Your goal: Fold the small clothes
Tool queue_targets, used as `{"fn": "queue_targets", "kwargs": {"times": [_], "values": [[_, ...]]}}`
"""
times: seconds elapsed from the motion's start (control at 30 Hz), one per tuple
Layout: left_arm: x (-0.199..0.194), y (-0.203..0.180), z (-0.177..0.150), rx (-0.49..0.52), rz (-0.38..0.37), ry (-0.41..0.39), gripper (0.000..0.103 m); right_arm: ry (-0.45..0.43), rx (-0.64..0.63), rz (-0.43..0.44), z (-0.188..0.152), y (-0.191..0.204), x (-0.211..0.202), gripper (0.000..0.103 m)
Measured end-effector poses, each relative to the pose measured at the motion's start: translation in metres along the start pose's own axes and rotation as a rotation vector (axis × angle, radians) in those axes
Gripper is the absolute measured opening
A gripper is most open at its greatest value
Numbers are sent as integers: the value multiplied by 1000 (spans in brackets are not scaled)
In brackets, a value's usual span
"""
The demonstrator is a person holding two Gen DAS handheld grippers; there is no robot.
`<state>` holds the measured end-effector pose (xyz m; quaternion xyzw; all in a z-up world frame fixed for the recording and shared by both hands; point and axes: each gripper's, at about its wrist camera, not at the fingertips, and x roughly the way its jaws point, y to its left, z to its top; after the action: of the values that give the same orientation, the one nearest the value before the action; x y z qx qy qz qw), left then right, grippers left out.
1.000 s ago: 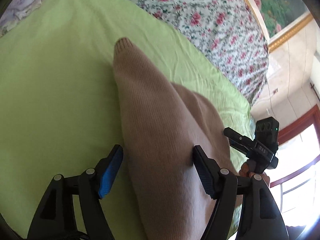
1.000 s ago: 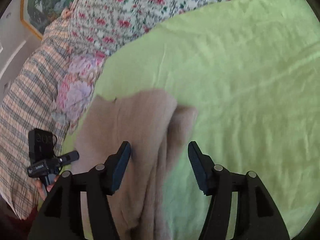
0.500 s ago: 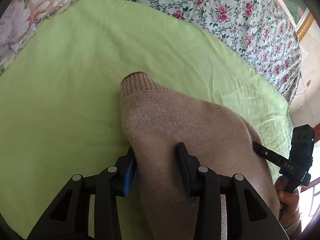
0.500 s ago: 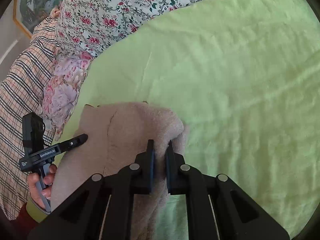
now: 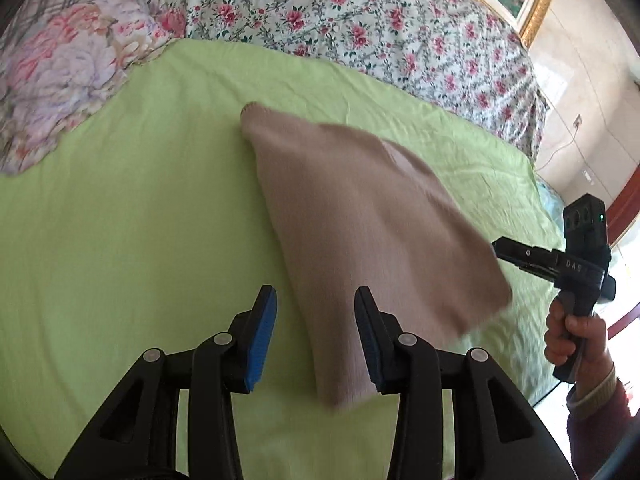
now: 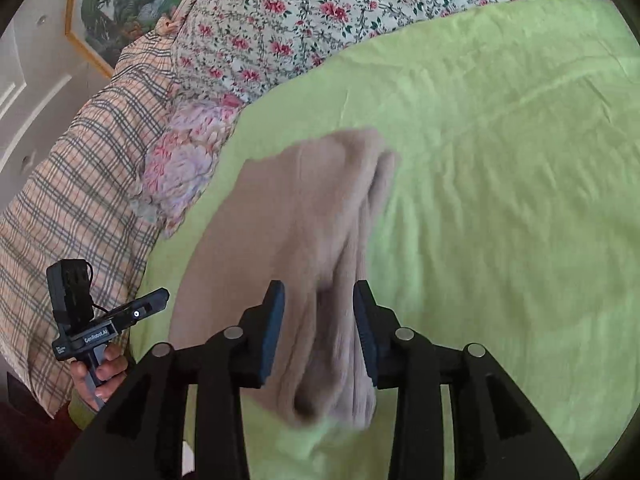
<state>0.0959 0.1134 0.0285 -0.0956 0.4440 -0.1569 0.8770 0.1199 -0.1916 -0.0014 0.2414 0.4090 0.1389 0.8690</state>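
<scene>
Tan knit sweater (image 5: 360, 220) lies bunched on the lime green sheet (image 5: 120, 240). Both grippers' jaws just reopened: left gripper (image 5: 316, 332) spread, right gripper (image 6: 320, 320) loosely straddling a fold. Floral quilt (image 5: 360, 20) beyond, plaid blanket (image 6: 72, 184) far left.

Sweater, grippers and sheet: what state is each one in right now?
Sweater: folded over, lying loose, not gripped.
Left gripper: open, jaws just opened a little further, sweater edge between them.
Right gripper: open, jaws just opened, bunched sweater between them.
Sheet: spread out, lightly wrinkled.
</scene>
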Motion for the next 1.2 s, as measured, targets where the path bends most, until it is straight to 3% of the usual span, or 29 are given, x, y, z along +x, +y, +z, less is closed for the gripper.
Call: {"fn": "queue_targets", "kwargs": {"times": [0.17,0.33,0.4,0.43,0.57,0.63,0.77,1.03,1.2], "values": [[-7,-14,-53,13,-7,41,44,16,-23,21,-24,10,-4,37],[9,-21,-63,37,51,43,44,32,-56,10,-25,20,10,37],[19,-22,-59,38,113,32,44,52,-41,8,-23,18,19,29],[26,-22,-58,29,146,41,39,62,-34,7,-22,17,21,6],[25,-28,-58,-2,297,4,19,-37,-82,41,-15,30,-8,6],[26,-36,-63,-1,327,1,12,-7,-116,-24,-16,28,-6,6],[36,-42,-69,-3,347,31,10,92,-131,-153,-34,10,18,6],[37,-37,-70,-4,316,55,10,112,-170,-225,-37,8,22,5],[32,-34,-69,0,274,63,10,117,-144,-221,-37,8,24,5]]}}
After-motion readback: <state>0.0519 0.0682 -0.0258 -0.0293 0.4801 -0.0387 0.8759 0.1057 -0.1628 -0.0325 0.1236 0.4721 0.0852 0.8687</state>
